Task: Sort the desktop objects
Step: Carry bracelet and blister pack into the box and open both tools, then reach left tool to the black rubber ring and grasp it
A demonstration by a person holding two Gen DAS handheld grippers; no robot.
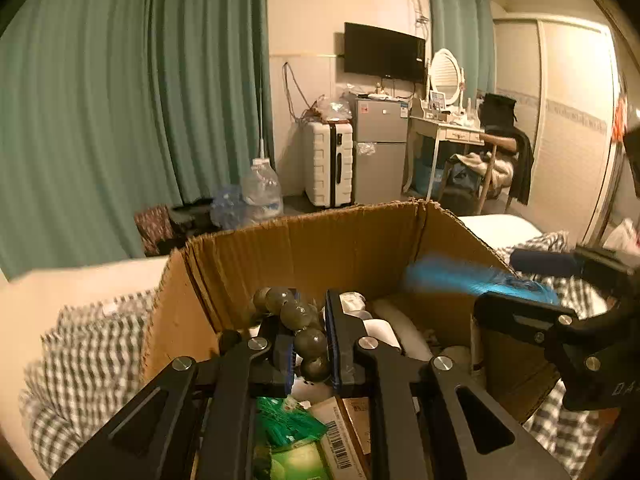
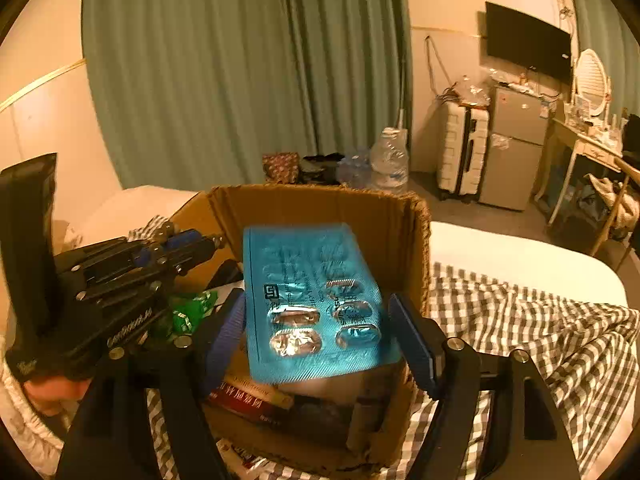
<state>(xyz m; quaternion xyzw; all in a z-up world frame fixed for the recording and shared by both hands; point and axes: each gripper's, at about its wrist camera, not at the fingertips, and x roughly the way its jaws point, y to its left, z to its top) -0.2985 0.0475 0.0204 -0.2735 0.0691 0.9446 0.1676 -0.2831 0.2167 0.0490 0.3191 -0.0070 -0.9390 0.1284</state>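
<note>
A cardboard box (image 1: pixel 304 248) stands on a checked bedspread and also shows in the right wrist view (image 2: pixel 400 232). My left gripper (image 1: pixel 307 344) is shut on a string of dark green beads (image 1: pixel 298 316) above the box. It also shows in the right wrist view (image 2: pixel 176 244). A blue blister pack of pills (image 2: pixel 312 304) hangs blurred between the fingers of my right gripper (image 2: pixel 320 340), which stand apart from its edges. The pack is a blue streak in the left wrist view (image 1: pixel 472 278), over the box's right side.
The box holds a green packet (image 1: pixel 286 428), a barcoded carton (image 1: pixel 340 436), white items (image 1: pixel 384 320) and a red book (image 2: pixel 252 396). The checked bedspread (image 2: pixel 520 320) surrounds the box. Water bottles (image 1: pixel 260 190), a suitcase (image 1: pixel 328 162) and a fridge (image 1: pixel 378 148) stand beyond.
</note>
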